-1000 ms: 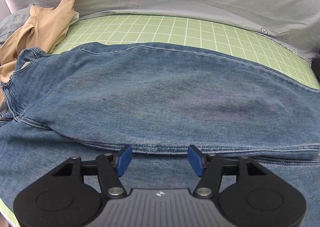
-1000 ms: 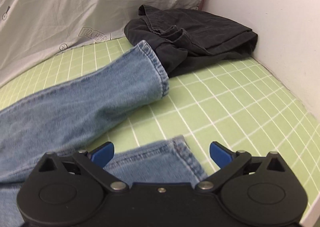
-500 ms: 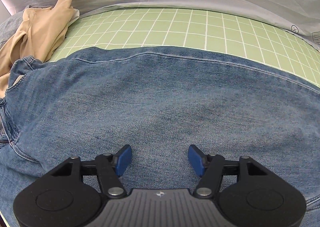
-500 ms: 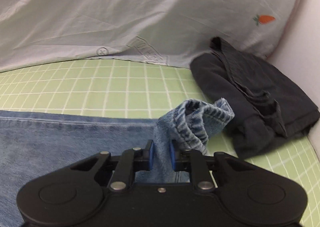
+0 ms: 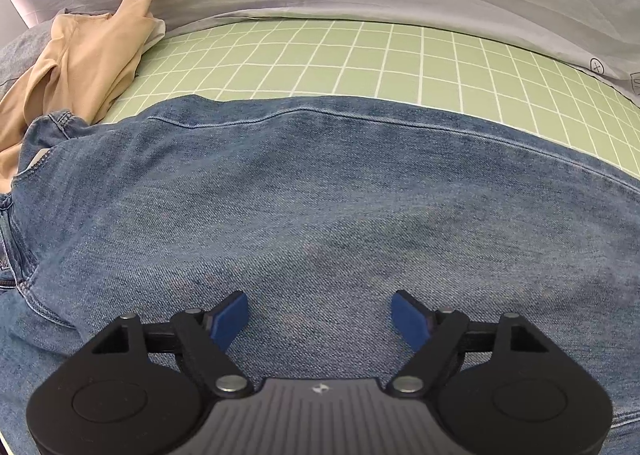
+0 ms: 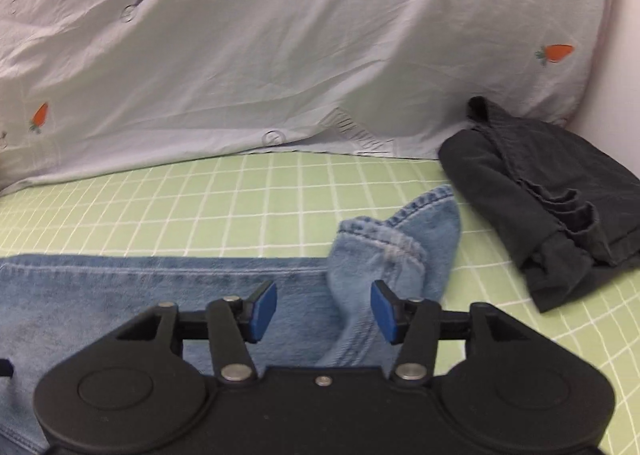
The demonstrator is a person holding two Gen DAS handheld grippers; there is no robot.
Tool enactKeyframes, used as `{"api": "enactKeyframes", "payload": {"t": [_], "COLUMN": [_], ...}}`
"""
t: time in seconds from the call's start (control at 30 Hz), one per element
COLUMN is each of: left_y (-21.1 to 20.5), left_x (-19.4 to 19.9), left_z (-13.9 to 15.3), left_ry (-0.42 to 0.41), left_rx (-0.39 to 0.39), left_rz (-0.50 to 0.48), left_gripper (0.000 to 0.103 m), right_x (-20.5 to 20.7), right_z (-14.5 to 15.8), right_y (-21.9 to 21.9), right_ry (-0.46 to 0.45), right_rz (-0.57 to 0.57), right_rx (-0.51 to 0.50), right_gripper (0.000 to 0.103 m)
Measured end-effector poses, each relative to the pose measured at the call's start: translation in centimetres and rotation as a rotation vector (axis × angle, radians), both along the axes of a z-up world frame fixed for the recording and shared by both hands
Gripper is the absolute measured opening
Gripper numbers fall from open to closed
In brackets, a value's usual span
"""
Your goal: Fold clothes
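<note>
Two garments flank the jeans (image 5: 320, 195): tan top (image 5: 76, 67), folded black trousers (image 6: 552, 211).

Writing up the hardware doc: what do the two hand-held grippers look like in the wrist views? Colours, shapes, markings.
Both match: the left hand-held gripper and right hand-held gripper have a matte black body with two rounded lobes, black linkage arms on silver pivot pins, and flat blue pads on the fingers. The left one has a grey ribbed centre plate with a small white logo; the right shows a plain black centre with one small screw. No cables or sleeves are visible.
</note>
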State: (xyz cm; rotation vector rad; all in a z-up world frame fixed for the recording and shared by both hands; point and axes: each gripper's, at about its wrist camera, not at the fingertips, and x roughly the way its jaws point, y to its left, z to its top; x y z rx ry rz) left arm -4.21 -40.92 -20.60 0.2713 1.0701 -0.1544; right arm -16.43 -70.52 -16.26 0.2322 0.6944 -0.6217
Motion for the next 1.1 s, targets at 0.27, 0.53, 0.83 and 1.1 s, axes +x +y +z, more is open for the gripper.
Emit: {"api": "enactKeyframes", "payload": {"t": [0.27,0.53,0.83,1.1], "left_y": [-0.1,-0.1,0.3,1.1], "left_x": [-0.1,-0.2,-0.8,-1.4], "left_z": [0.0,0.0,0.2,0.2], "left_ry": [-0.003,-0.002,0.038,0.061], "left_rx": [0.007,0.001,-0.004,-0.022], "left_rz": [0.008,0.015,-0.005,0.016], "left_gripper": [0.081,0.081,0.081,0.081], "right_x": [0.8,-6.6,-12.2,-13.3], "right_z": [-2.3,1.8,-0.8,-1.5], "right_y": [-4.2,-2.8,-4.1,-6.5], "right_ry": [0.022,0.015,0.073,0.018], "right_rz": [-0.054,-0.183,-0.4,-0.438], "right_rx": [0.149,-0.056,0.137,0.199], "right_gripper": [0.026,0.007,0.044,0.018]}}
